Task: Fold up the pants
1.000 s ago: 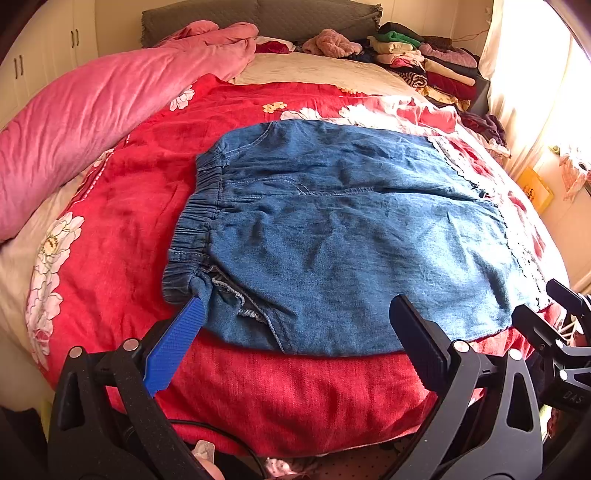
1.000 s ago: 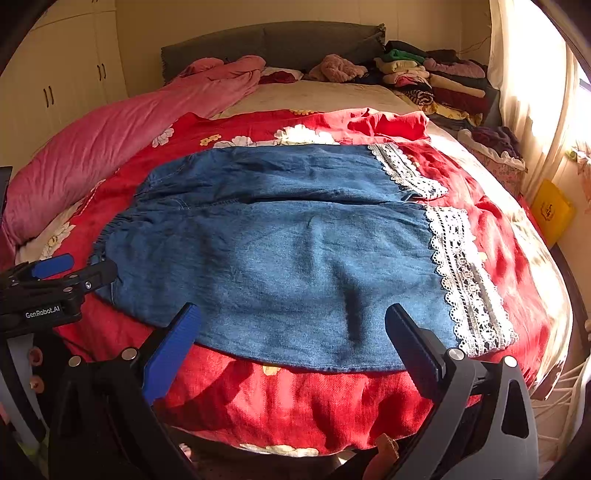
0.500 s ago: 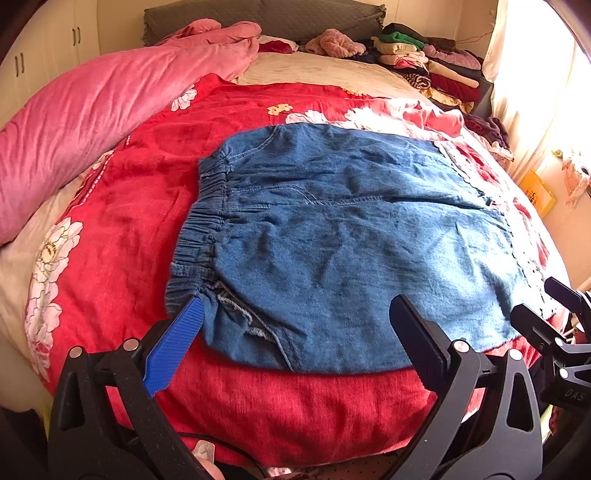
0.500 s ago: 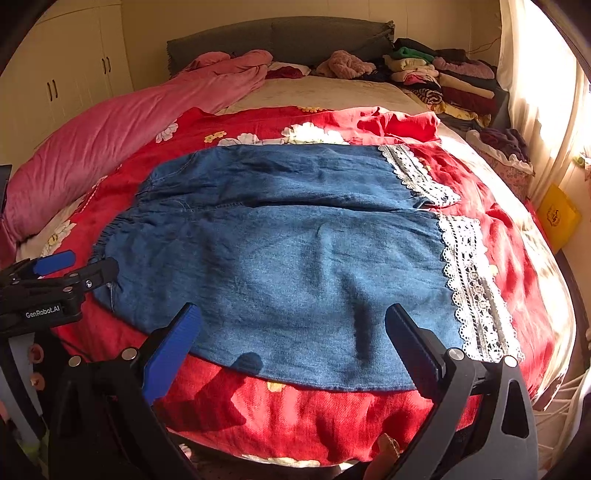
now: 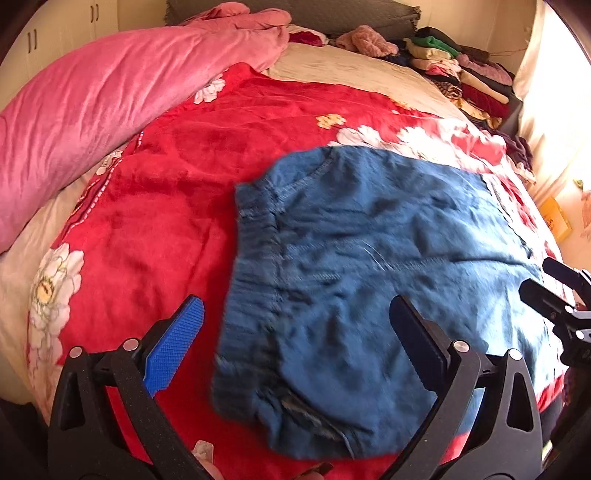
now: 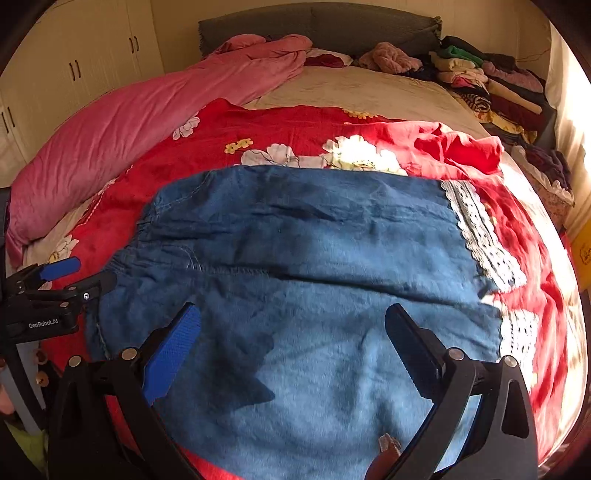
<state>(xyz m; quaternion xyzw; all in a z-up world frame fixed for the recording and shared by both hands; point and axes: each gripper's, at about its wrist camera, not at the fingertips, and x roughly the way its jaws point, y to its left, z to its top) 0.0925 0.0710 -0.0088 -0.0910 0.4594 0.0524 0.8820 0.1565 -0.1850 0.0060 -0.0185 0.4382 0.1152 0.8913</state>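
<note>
Denim pants (image 5: 369, 266) spread flat on red blanket (image 5: 177, 192). Left claw (image 5: 295, 332) held wide open, empty, over waistband end. Right claw (image 6: 291, 332) wide open, empty, over leg fabric.

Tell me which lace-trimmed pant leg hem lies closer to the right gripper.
The near hem, beside the open right gripper; the other hem lies farther up the bed.

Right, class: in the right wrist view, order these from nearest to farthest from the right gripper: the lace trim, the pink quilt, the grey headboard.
1. Lace trim, to the right, on the denim pants under the right gripper.
2. Pink quilt, far left.
3. Grey headboard, at the bed's far end.
</note>
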